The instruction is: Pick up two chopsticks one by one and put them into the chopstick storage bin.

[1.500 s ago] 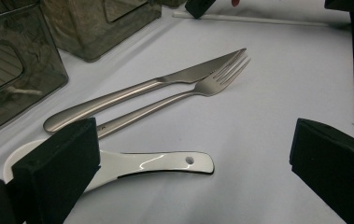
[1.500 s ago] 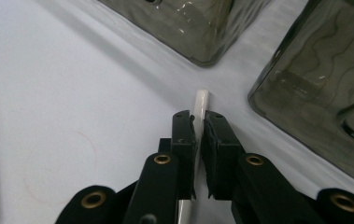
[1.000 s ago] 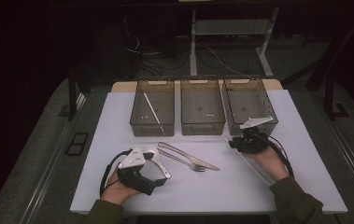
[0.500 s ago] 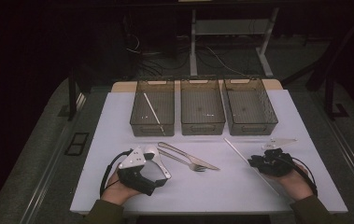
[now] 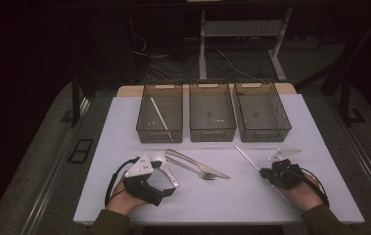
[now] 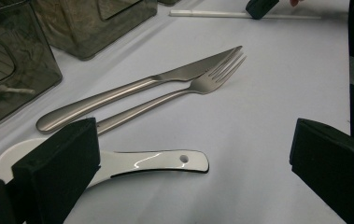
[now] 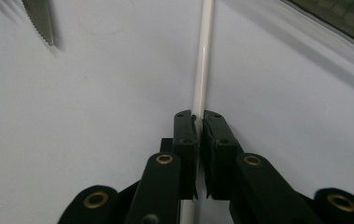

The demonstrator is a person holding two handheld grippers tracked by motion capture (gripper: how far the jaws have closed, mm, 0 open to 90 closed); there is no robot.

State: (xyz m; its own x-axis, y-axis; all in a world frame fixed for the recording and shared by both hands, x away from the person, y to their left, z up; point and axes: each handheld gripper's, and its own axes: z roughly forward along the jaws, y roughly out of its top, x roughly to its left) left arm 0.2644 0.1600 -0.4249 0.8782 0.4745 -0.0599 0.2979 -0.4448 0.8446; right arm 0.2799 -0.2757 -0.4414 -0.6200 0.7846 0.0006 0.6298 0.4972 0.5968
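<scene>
While resting at the near left, left gripper (image 5: 166,169) spread wide beside white spoon (image 6: 118,163), knife (image 6: 137,88) and fork (image 6: 174,95). Farther right, right gripper (image 7: 198,122) pinched on white chopstick (image 7: 203,60) near its end; probably light, stiff, slippery, best gripped mid-shaft.

High view overhead, forward-down; gripper views close; knife (image 5: 198,164) shared.

White chopstick (image 7: 202,70) — flat (clamped).
</scene>
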